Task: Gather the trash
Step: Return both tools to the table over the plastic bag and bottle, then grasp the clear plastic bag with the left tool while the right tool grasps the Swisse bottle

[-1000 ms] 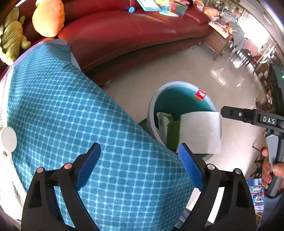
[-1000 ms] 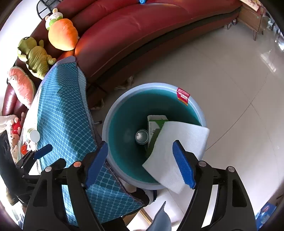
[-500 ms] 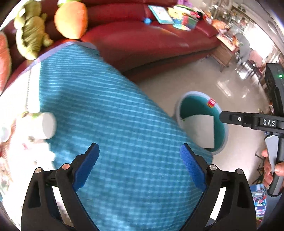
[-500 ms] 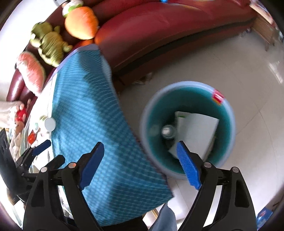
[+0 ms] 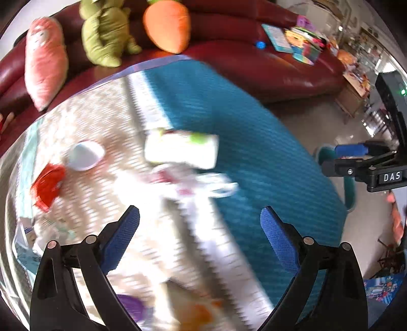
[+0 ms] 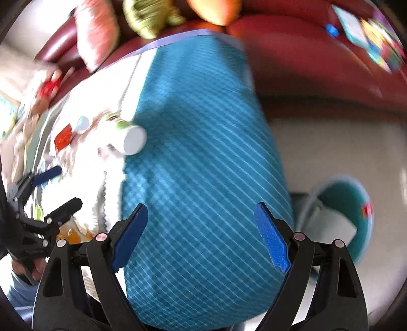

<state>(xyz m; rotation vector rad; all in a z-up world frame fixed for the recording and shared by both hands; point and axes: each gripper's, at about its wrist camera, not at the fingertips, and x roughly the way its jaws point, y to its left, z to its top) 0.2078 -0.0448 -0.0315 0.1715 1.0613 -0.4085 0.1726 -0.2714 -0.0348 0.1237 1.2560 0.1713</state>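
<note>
Both views are blurred by motion. My left gripper [image 5: 199,236] is open and empty above the table, whose cloth is teal [image 5: 254,157] and white. Ahead of it lie a white paper cup [image 5: 182,151] on its side, a white lid [image 5: 85,155], a red wrapper [image 5: 48,185] and crumpled white wrappers [image 5: 198,183]. My right gripper [image 6: 201,234] is open and empty over the teal cloth [image 6: 203,165]. The cup [image 6: 129,140] and red wrapper [image 6: 63,137] lie to its far left. The teal bin [image 6: 356,201] with white paper [image 6: 333,224] inside stands on the floor at right.
A dark red sofa [image 5: 267,66] behind the table carries plush toys: a pink one [image 5: 45,61], a green one [image 5: 106,33] and an orange carrot [image 5: 165,23]. Books [image 5: 292,43] lie on the sofa. The tiled floor [image 6: 330,147] lies right of the table.
Both grippers have swung left from over the bin to the table. The white paper has dropped into the bin. The cup and wrappers have come into view.
</note>
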